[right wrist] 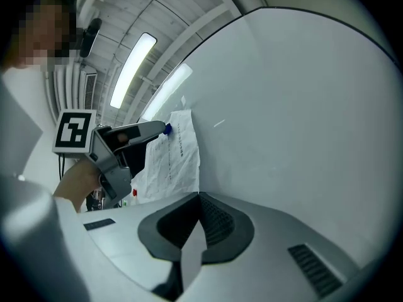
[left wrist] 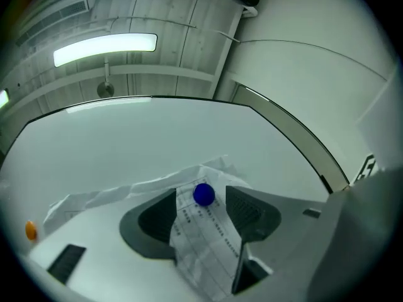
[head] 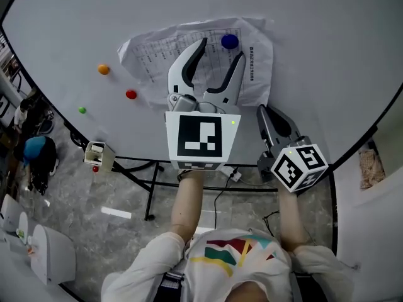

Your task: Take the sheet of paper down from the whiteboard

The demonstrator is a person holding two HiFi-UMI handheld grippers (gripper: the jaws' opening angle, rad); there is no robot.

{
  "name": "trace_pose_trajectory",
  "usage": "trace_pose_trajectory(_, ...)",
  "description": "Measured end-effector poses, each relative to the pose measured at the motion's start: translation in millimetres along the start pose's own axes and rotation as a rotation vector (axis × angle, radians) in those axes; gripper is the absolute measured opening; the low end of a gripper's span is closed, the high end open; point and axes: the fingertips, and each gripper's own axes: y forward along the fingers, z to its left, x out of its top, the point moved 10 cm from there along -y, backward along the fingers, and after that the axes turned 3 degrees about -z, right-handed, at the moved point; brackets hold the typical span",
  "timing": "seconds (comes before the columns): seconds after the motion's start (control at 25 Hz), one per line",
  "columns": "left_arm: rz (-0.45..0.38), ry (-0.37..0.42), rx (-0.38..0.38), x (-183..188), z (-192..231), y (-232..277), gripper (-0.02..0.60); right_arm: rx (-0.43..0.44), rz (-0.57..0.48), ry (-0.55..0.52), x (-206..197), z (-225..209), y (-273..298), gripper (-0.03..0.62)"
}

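Note:
A crumpled printed sheet of paper (head: 157, 55) hangs on the whiteboard (head: 315, 43), pinned near its top by a blue magnet (head: 230, 41). My left gripper (head: 221, 49) is open over the sheet, and its fingertips stand on either side just short of the magnet. In the left gripper view the blue magnet (left wrist: 203, 194) and the paper (left wrist: 208, 244) lie between the wide jaws, untouched. My right gripper (head: 262, 110) is shut, low on the board by the sheet's lower right corner. The right gripper view shows its jaws (right wrist: 198, 197) closed on nothing, with the paper (right wrist: 173, 162) further off.
On the board left of the sheet sit an orange magnet (head: 103, 69), a red magnet (head: 131, 94) and a green magnet (head: 82, 110). A small box (head: 97, 155) hangs at the board's lower edge. Below are the board's stand legs (head: 151, 187) and the floor.

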Motion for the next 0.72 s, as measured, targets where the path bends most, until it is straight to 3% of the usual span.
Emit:
trace_pose_trajectory(0.12, 0.038, 0.018, 0.002, 2.7, -8.8, 5.5, 0.283, 0.018, 0.011, 0.01, 1.8, -1.0, -3.2, 0.014)
trace_pose_trajectory(0.28, 0.064, 0.081, 0.046, 1.2, -15.5, 11.0, 0.181, 0.025, 0.015, -0.005, 5.5, -4.6, -8.9, 0.014)
trace_pose_trajectory(0.6, 0.062, 0.063, 0.068, 0.3, -16.7, 14.1, 0.167, 0.005, 0.065, -0.025, -6.9, -15.9, -18.9, 0.014)
trace_pose_trajectory(0.72, 0.054, 0.056, 0.07, 0.0, -16.2, 14.8, 0.167, 0.06, -0.002, 0.048, -10.1, -20.0, -24.5, 0.014)
